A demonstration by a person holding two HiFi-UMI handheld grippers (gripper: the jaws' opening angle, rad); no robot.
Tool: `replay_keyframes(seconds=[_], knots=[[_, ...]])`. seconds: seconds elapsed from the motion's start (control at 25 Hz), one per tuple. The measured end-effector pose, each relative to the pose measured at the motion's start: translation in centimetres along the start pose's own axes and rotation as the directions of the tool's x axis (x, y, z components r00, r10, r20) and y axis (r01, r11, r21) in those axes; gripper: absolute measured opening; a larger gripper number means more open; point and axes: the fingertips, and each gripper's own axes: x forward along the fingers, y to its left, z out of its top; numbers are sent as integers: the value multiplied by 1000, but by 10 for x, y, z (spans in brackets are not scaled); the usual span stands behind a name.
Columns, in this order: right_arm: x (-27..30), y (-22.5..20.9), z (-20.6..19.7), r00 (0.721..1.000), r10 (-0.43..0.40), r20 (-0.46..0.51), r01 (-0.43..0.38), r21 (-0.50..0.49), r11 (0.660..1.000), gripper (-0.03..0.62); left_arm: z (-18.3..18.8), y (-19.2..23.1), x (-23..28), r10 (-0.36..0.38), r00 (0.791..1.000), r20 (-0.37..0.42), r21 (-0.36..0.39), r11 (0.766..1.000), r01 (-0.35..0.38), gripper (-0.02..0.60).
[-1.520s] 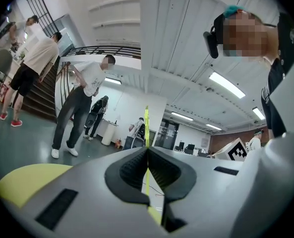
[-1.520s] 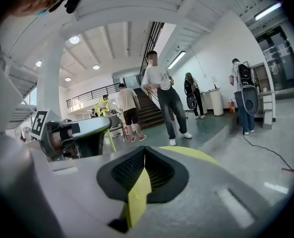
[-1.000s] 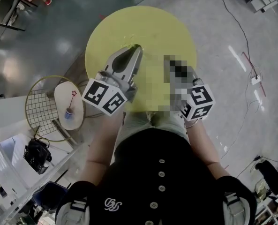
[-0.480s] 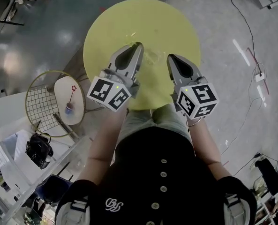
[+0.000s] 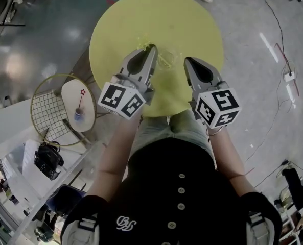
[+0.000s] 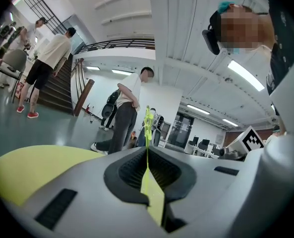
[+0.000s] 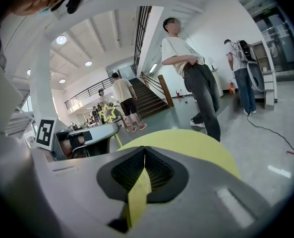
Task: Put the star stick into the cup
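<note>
A thin yellow-green star stick [image 6: 147, 128] stands up out of my left gripper [image 6: 147, 151], whose jaws are shut on its stem. From the right gripper view, its star [image 7: 108, 114] shows beside the left gripper. In the head view the left gripper [image 5: 150, 49] hovers over the round yellow table [image 5: 120, 24], the star [image 5: 145, 41] faint past its tip. My right gripper [image 5: 188, 60] is level with it, to its right, jaws shut with nothing between them [image 7: 144, 151]. A faint glassy outline [image 5: 166, 60] lies between the two tips; I cannot tell what it is.
Left of the table is a small white side table [image 5: 72, 93] with a blue cup [image 5: 78, 115] holding a red star stick [image 5: 82, 92], inside a gold wire frame [image 5: 46, 111]. A black bag [image 5: 48, 160] lies on the floor. A person [image 7: 196, 83] stands beyond the table.
Both grippers keep nearly the same places over the yellow table and stay shut. The head view has drifted, so the table and side table sit slightly differently in frame.
</note>
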Motion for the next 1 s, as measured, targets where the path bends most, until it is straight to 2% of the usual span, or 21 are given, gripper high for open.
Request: replay_keyframes(seconds=[0.56,0.72,1.0], knots=[[8,-6,-20,999,14,-48,-13,28,1000,3,-23,5,10,-18,999,-39,-69,997,16,14],[8,-6,-26,998,17,-63,-15,36,999,2,-27,5,11,-27,997,-65,-58,998,24,14],[7,-9,-27,998,19,-65,-17,37,999,2,-34,12,12,10,996,-90,-21,1000,-12,15]])
